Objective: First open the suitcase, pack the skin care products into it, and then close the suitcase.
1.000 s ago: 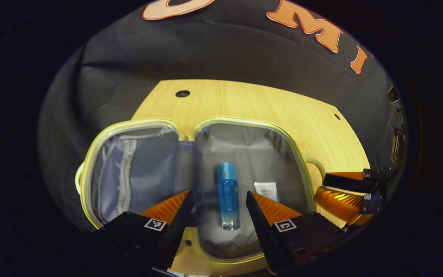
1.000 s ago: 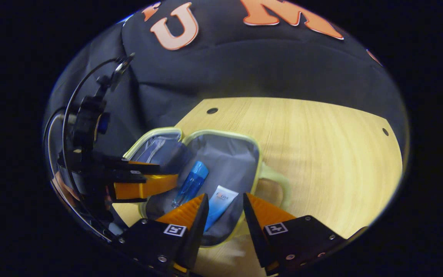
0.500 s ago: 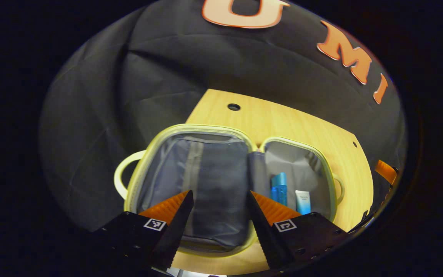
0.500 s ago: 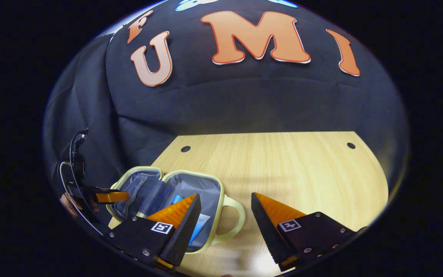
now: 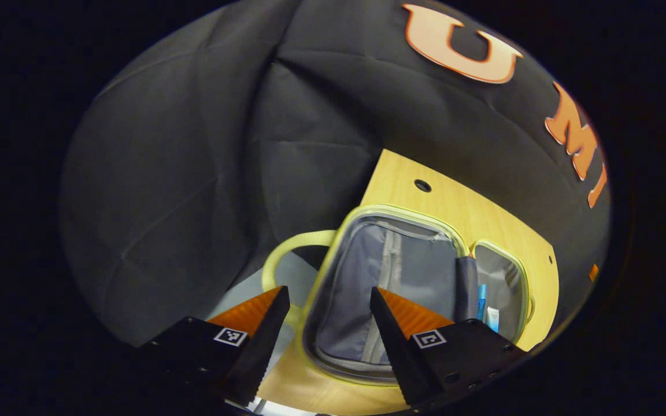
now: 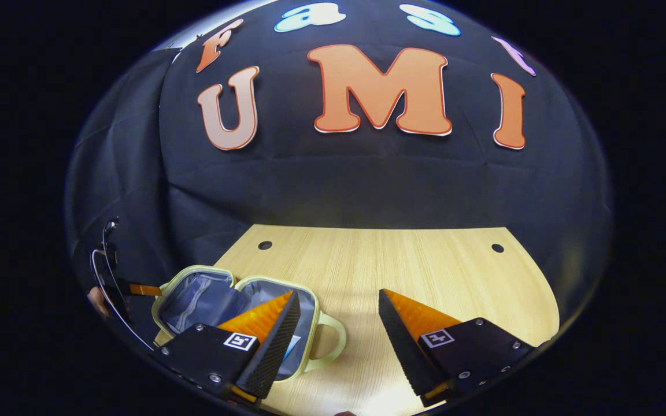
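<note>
My left tool (image 5: 328, 323) hangs over the near left corner of the bench (image 5: 472, 214). The suitcase (image 5: 391, 289) lies opened flat on it, toward two o'clock. Its far half holds the bottle (image 5: 481, 293), with the tube (image 5: 492, 319) just right of it. My right tool (image 6: 337, 329) sits over the bench, with the suitcase at nine o'clock.

right gripper (image 6: 336, 332) hangs over the wooden table (image 6: 425, 271), jaws apart, nothing between | yellow-trimmed suitcase (image 6: 194, 297) lies open at lower left, grey lining up | its handle (image 6: 333, 341) sits beside the left finger | left gripper (image 6: 136, 289) at the suitcase's far edge
</note>
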The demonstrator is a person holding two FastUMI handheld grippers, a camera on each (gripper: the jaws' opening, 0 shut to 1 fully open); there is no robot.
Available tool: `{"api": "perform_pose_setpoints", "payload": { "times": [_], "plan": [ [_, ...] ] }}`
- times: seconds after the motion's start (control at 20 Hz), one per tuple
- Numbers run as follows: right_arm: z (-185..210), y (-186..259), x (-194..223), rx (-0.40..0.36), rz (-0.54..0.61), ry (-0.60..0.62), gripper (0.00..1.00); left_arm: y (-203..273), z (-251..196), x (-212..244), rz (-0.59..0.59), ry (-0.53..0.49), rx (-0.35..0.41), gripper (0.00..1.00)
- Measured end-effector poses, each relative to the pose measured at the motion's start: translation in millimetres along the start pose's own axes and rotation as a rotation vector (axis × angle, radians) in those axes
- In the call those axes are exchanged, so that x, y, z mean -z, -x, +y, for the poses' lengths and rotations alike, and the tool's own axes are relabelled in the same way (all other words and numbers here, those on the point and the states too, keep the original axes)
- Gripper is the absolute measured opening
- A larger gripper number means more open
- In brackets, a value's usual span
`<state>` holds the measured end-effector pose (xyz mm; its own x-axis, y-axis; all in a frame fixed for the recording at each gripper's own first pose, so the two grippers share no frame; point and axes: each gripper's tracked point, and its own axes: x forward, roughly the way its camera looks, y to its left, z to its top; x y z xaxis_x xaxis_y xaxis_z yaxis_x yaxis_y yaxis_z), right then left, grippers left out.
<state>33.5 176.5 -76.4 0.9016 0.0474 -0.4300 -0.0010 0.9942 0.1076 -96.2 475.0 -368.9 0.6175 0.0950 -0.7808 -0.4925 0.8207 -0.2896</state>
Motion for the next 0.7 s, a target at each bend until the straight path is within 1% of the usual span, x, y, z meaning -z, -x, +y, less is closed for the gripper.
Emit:
{"api": "perform_pose_setpoints", "payload": {
  "times": [0.25,0.4,0.45,0.5,0.6,0.7],
  "plan": [
    [-6,11,-11,0.036,-0.009,0.01,0.88,-15,45,-9,-0.004,0.202,0.022,0.88],
    [-13,14,-15,0.062,-0.012,0.003,0.88,-30,54,-10,0.027,0.41,0.104,0.88],
    [-15,15,-18,0.067,-0.015,0.001,0.88,-36,57,-10,0.033,0.464,0.112,0.84],
    [-19,18,-19,0.075,-0.018,0.003,0.89,-47,63,-9,0.045,0.492,0.103,0.88],
    [-28,21,-20,0.096,-0.017,0.008,0.88,-61,67,-2,0.067,0.494,0.094,0.88],
    [-36,26,-21,0.113,-0.022,0.011,0.89,-72,60,-4,0.079,0.493,0.114,0.88]
  ]
}}
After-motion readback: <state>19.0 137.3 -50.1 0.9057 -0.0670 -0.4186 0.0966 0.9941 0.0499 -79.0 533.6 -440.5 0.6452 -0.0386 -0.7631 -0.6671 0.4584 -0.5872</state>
